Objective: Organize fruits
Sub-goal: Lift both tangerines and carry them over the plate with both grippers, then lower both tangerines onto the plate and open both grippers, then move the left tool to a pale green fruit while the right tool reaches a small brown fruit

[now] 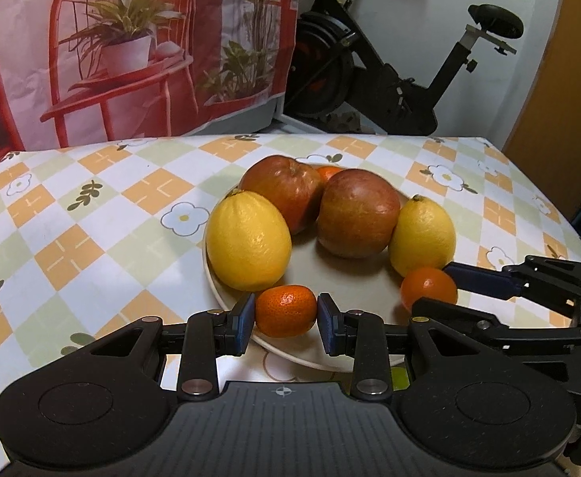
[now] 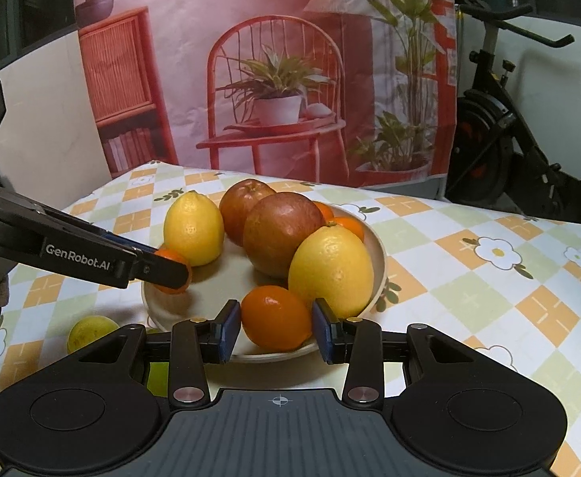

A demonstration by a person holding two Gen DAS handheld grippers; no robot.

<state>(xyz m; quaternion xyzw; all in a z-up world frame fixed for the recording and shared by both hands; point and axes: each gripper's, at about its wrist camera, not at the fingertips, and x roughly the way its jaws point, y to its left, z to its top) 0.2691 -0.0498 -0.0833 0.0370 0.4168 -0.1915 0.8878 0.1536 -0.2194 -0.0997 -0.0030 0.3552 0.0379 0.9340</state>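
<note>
Each gripper, left gripper (image 1: 286,324) and right gripper (image 2: 275,328), has a matte black ribbed body, two round side housings, silver pivot screws, blue-padded fingers (image 1: 242,324), and white "GenRobot.AI" lettering visible at the frame's left.

Lemons (image 1: 248,240) and apples (image 1: 357,214) crowded the plate (image 1: 310,353); bare tablecloth (image 1: 91,214) lay open to its left.
</note>
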